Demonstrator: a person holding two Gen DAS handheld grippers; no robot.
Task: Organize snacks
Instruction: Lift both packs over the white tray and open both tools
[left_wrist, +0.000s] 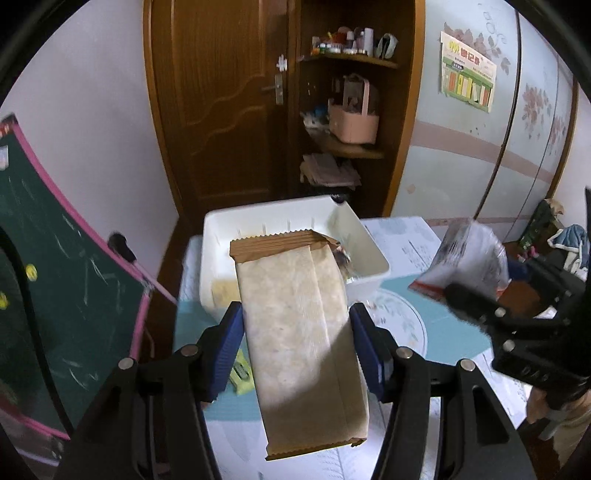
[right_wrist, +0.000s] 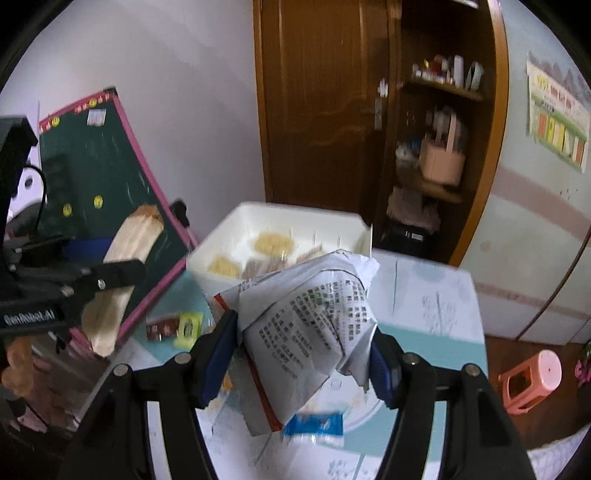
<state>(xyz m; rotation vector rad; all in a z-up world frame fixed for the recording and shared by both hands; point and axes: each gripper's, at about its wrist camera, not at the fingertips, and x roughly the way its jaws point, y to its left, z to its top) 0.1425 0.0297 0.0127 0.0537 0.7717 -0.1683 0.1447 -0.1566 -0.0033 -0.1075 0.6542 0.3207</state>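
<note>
Above the table (left_wrist: 424, 332), your left gripper (left_wrist: 295, 321) clamps a long tan packet (left_wrist: 299, 325) while your right gripper (right_wrist: 303, 328) grips a crumpled white printed bag (right_wrist: 306, 317), both held short of the white bin (left_wrist: 369, 254) against a wooden door (left_wrist: 218, 103). Only the right wrist view shows snacks already in the bin, small packets (right_wrist: 177, 326) beside the green chalkboard (right_wrist: 92, 177) and a pink stool (right_wrist: 532, 380).

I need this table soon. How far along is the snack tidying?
Partly done. The white bin already holds several snacks. In hand: the left gripper grips a long tan packet, the right gripper a crumpled silver bag. Left on the table: a blue packet, a yellow one, a brown one.
</note>
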